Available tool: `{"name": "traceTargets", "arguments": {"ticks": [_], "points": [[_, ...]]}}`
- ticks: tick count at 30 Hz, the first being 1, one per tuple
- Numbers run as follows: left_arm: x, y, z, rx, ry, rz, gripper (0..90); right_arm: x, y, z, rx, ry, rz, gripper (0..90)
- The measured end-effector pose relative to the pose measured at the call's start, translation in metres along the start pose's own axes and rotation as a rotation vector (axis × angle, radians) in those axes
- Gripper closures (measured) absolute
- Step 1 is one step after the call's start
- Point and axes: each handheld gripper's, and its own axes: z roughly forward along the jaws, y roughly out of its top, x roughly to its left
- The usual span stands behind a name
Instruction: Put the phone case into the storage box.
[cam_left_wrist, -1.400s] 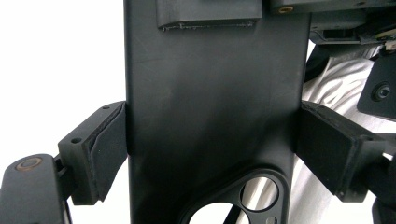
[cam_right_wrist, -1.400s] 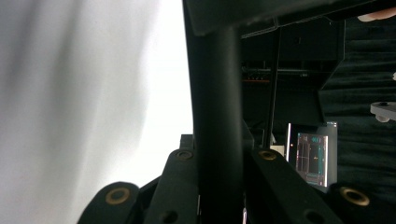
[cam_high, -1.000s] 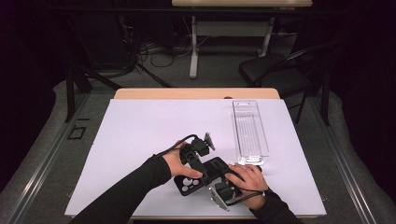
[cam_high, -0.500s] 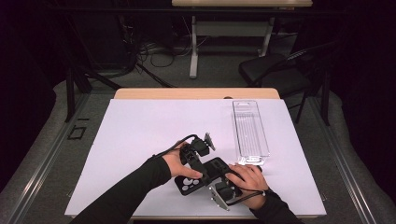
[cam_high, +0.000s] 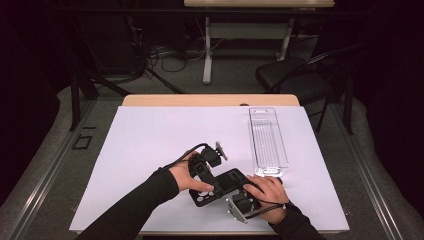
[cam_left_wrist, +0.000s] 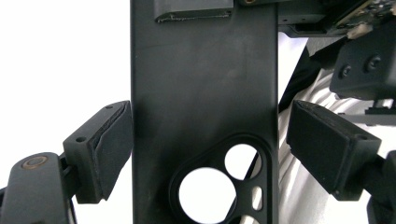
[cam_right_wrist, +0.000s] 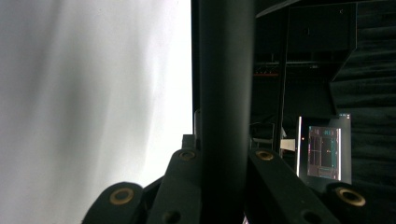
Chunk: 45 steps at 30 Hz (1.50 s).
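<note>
High view: we hold a black phone case above the near edge of the white surface, between the left gripper and right gripper; a clear tray lies just beyond.

Left gripper view: the case lies between spread, released pads; we centre it before closing.

Right gripper view: the jaws are clenched on the case's edge; we keep this grip steady.
</note>
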Motion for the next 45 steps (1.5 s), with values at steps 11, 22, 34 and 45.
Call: {"name": "traceTargets", "arguments": {"ticks": [11, 22, 34, 45], "points": [[0.001, -0.02, -0.021, -0.121, 0.013, -0.012, 15.8, 0.0, -0.005, -0.002, 0.009, 0.008, 0.016, 87.9], [0.018, -0.038, -0.032, -0.25, 0.103, -0.08, 15.8, -0.001, -0.007, -0.002, 0.01, 0.021, 0.04, 87.9], [0.031, -0.056, -0.038, -0.449, 0.227, -0.154, 16.0, -0.002, -0.008, -0.003, 0.008, 0.031, 0.064, 87.8], [0.036, -0.067, -0.041, -0.512, 0.271, -0.201, 16.7, -0.003, -0.009, -0.004, -0.002, 0.041, 0.118, 87.8]]}}
